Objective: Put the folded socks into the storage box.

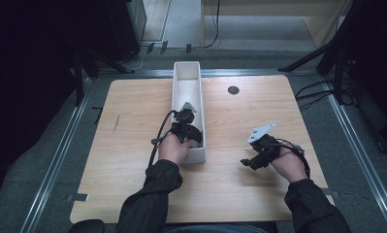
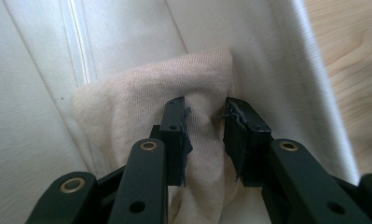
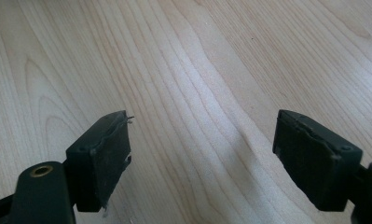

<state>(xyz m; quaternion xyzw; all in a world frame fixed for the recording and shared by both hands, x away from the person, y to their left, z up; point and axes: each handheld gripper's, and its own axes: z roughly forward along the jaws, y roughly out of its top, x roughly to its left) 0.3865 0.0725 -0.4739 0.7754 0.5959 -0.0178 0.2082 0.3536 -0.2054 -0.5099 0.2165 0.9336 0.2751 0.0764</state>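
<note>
Left gripper view: one cloth (image 2: 141, 98) pinched.

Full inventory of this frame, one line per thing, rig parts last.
table: 1, light wood, centre of the high view
bin: 1, white, long and narrow, on the table running away from the person
cloth: 1, beige, inside the bin, pinched between the left gripper's pads
grommet: 1, dark, round, far part of the table right of the bin
left gripper: 1, black, inside the bin, shut on the cloth
right gripper: 1, black, open above bare table
sleeves: 2, dark, bottom of the high view
</note>
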